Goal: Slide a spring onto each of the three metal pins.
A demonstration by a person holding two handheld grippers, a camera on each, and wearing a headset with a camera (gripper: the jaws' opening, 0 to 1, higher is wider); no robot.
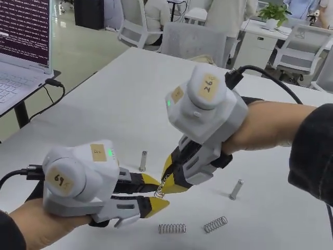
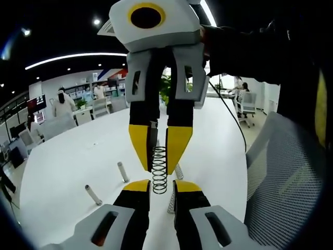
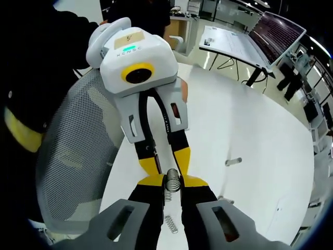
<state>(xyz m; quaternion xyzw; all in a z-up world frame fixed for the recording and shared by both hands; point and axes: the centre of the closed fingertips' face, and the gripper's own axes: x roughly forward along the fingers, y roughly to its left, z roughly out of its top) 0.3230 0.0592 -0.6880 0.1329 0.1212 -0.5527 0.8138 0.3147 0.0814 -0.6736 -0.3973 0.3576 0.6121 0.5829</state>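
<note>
The held spring [image 1: 161, 187] hangs above the tabletop [image 1: 114, 104], stretched between the tips of the two grippers near the front edge. The right gripper [image 3: 172, 182] comes down from above and its yellow jaws pinch one end of the spring. The left gripper [image 2: 162, 186] reaches in from the left. Its jaws stand a little apart on either side of the other end, and I cannot tell whether they press on it.

Two loose springs [image 1: 172, 228] [image 1: 215, 224] lie side by side on the tabletop just in front of the grippers. One pin [image 1: 142, 161] stands upright just behind the left gripper's jaws. A second pin [image 1: 236, 189] lies tilted to the right, under the right forearm. Neither pin carries a spring.

A laptop [image 1: 21, 47] sits open on a stand off the left edge, and office chairs [image 1: 192, 41] stand beyond the far side.
</note>
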